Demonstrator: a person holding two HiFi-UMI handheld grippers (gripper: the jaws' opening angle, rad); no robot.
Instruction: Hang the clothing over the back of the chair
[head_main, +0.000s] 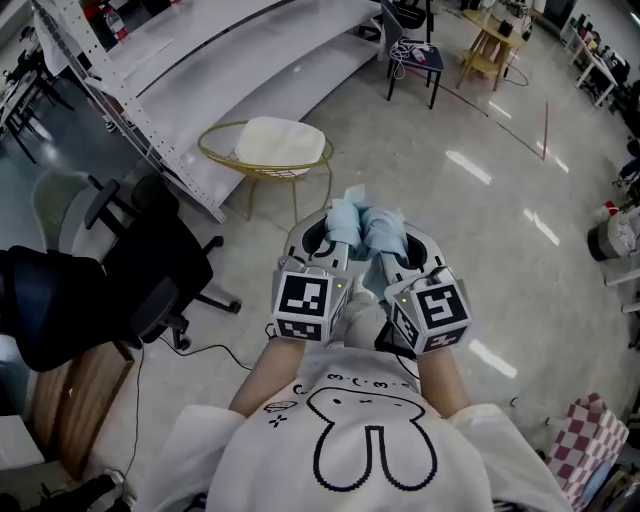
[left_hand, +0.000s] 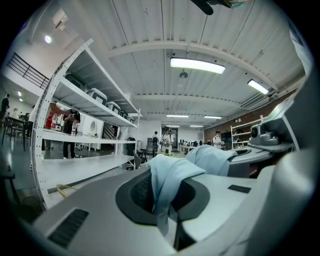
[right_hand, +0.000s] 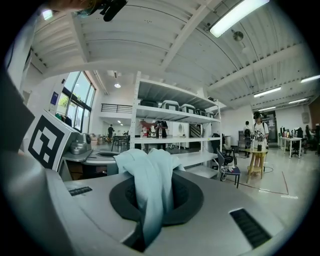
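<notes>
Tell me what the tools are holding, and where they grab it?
The light blue clothing. The left tool and the right tool each pinch a bunched-up fold of it; which part of the garment can't be told.

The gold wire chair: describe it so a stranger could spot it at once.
Find the long white shelving rack at upper left. The wire chair stands on the floor beside it. Unlike the black office chair nearby, it has a thin gold frame and a cream cushion.
</notes>
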